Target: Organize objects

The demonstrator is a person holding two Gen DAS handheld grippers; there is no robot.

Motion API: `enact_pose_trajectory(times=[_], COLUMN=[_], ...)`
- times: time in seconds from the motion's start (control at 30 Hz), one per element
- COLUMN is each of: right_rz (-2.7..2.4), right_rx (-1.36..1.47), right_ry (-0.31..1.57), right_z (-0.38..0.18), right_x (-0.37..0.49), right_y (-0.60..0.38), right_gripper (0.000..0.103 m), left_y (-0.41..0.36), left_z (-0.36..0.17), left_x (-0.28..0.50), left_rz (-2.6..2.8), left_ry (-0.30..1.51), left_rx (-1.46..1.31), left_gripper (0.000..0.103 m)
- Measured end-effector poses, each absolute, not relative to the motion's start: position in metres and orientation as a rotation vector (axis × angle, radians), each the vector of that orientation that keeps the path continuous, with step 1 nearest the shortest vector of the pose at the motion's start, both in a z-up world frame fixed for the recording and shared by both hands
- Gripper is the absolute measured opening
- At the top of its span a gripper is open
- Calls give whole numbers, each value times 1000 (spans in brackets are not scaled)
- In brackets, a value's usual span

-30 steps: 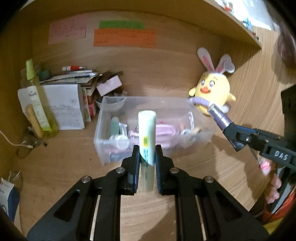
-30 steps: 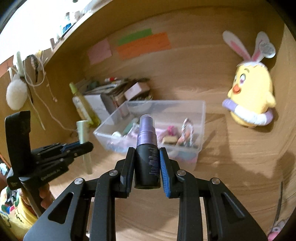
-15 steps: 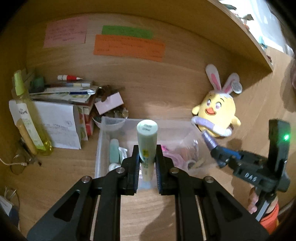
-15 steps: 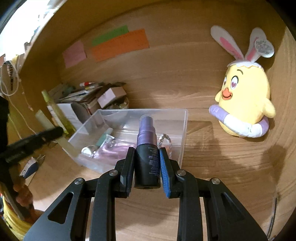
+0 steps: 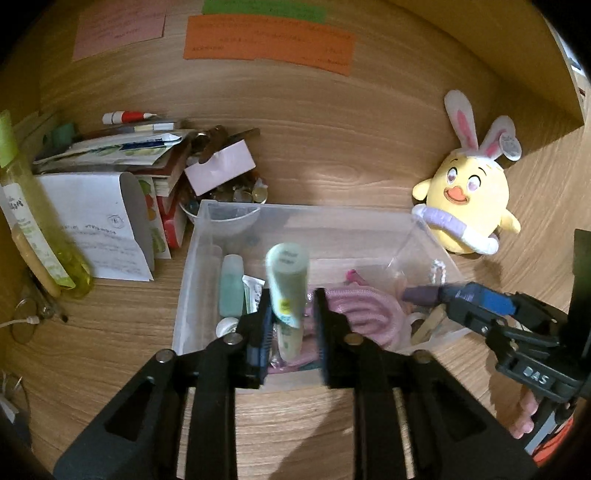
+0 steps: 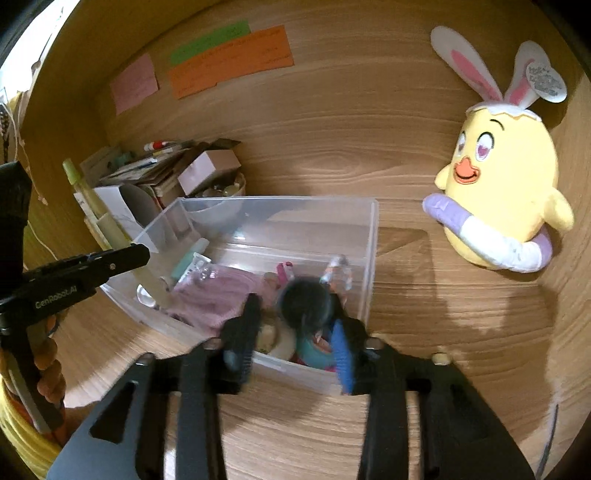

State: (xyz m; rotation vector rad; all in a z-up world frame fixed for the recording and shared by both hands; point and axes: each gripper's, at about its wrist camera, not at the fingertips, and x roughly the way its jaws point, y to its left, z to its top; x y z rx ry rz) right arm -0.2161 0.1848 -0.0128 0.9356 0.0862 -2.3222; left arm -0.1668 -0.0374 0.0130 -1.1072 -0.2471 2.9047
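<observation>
Release step in hand: both items are being dropped into the clear bin (image 5: 207,236) on the desk (image 5: 110,332).

Left gripper (image 5: 291,325): jaws just spread, green tube (image 5: 288,280) loose between them over the bin.

Right gripper (image 6: 295,332): jaws just parted, dark spray bottle (image 6: 304,301) blurred, judged falling.

Next: both grippers to be withdrawn clear of the bin.

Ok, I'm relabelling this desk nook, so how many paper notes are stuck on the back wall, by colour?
Pink note: 1
Green note: 1
Orange note: 1
Total: 3
</observation>
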Motion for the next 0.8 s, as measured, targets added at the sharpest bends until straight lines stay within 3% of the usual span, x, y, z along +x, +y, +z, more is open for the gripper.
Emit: enact_pose_trajectory(times=[0.03,0.2,0.33,0.8], right_rz=[-2319,-2308,-2308,-2312], right_rx=[933,906,874,778], right_ry=[78,52,40,113], right_z=[-12,-2,7,23], right_x=[-215,-205,-193,-141], right_y=[187,194,199,203], right_gripper=[49,50,59,74], left_y=[-36,-32,-26,-8], left_z=[15,30,39,33], left_x=[-165,-150,-135,-80], left_rz=[2913,2987,3027,3028], left_ry=[-241,-182,-127,-41], left_rx=[-1098,-1019,-967,-882], left_gripper=[34,61,68,92])
